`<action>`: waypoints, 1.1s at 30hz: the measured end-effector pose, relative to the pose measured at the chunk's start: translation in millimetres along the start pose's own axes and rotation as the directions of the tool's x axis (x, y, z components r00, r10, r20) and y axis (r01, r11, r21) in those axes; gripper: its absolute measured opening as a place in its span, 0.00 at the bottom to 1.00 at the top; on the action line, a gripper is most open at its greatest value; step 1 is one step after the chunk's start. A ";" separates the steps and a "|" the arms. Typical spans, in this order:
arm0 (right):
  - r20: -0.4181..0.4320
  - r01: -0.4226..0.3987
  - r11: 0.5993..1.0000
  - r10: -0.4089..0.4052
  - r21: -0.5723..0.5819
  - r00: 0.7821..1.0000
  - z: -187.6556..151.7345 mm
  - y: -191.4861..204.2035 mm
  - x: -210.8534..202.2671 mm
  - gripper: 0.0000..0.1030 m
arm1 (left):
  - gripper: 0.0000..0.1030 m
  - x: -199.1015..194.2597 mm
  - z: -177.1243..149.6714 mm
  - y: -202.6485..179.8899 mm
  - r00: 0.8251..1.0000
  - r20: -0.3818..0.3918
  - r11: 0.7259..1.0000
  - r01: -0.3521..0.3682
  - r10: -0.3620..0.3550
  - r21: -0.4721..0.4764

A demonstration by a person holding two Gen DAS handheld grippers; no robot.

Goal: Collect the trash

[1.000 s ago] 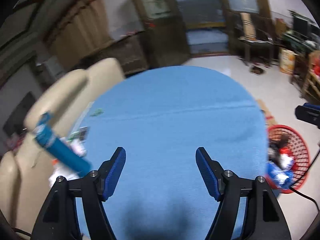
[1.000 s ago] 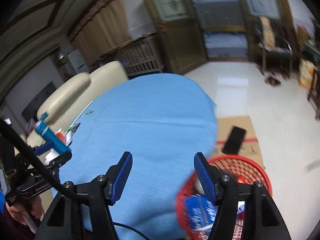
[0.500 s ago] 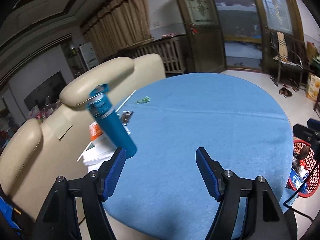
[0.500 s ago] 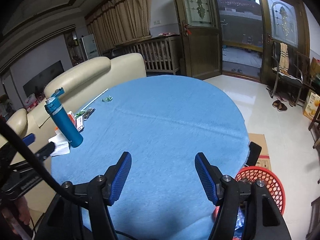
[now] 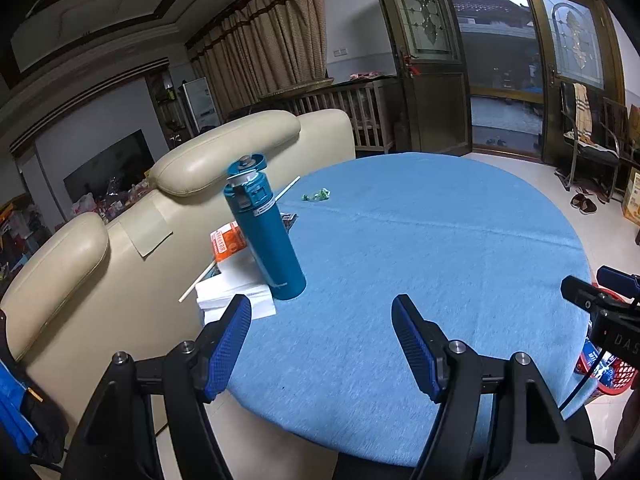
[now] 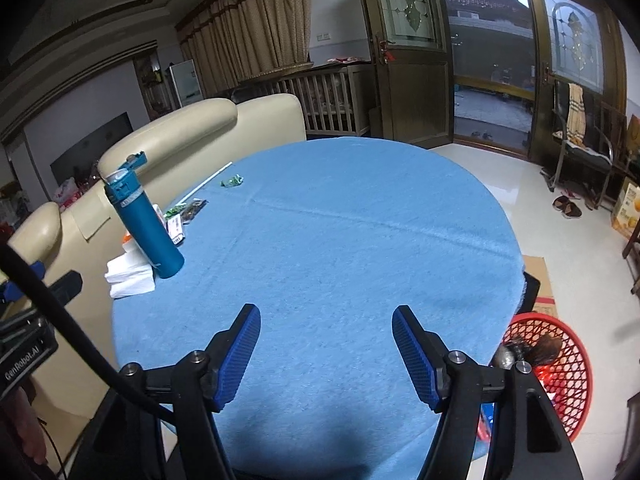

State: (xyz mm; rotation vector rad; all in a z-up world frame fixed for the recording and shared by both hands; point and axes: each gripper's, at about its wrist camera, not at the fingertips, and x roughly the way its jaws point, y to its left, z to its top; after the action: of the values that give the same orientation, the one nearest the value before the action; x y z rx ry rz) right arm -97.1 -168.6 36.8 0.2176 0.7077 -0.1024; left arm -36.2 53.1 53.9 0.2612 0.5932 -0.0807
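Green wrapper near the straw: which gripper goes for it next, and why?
Probably the left gripper: reach forward past the teal bottle to the green wrapper. Its jaws stand open and empty, and the wrapper lies loose on the blue tablecloth, on its side.

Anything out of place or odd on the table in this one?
Litter is left along the table's sofa-side edge: a green wrapper, a white straw and small packets behind the upright teal bottle, whose cap is flipped open. Nothing is spilled. The red basket sits on the floor.
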 end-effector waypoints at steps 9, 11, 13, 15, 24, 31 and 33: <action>0.020 -0.002 1.000 0.001 0.029 1.000 1.1 -4.6 -6.8 0.70 | 0.71 -5.9 -4.6 0.1 1.000 0.002 1.000 -0.012 0.012 -0.008; 0.027 -0.002 1.000 0.001 0.027 1.000 1.0 -5.0 -8.2 0.70 | 0.71 -5.2 -4.9 -1.2 1.000 -0.001 1.000 -0.021 0.021 -0.003; 0.031 -0.005 1.000 0.004 0.028 1.000 0.5 -5.9 -8.5 0.70 | 0.72 -4.7 -5.5 -2.2 1.000 -0.009 1.000 -0.023 0.023 -0.004; 0.031 -0.009 1.000 0.008 0.029 0.999 -0.4 -6.3 -8.5 0.70 | 0.72 -3.4 -7.0 -2.4 1.000 -0.018 1.000 -0.016 0.016 -0.006; 0.048 0.004 1.000 -0.006 0.024 0.999 -3.4 -9.7 -11.8 0.70 | 0.72 -4.8 -9.7 -5.1 1.000 -0.023 1.000 -0.011 0.010 -0.014; 0.067 0.032 0.999 -0.033 0.018 0.997 -4.1 -12.7 -15.7 0.70 | 0.72 -6.6 -11.0 -9.1 1.000 -0.026 1.000 -0.002 0.002 -0.012; 0.077 0.057 0.998 -0.058 0.011 0.995 -4.8 -13.7 -18.9 0.70 | 0.72 -7.1 -11.3 -10.1 1.000 -0.026 1.000 0.005 -0.005 -0.013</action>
State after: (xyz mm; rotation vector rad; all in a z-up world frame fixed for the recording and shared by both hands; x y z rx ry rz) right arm -116.7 -180.5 43.4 0.2004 0.6370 -0.1677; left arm -49.6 46.4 46.7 0.2482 0.6206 -0.0784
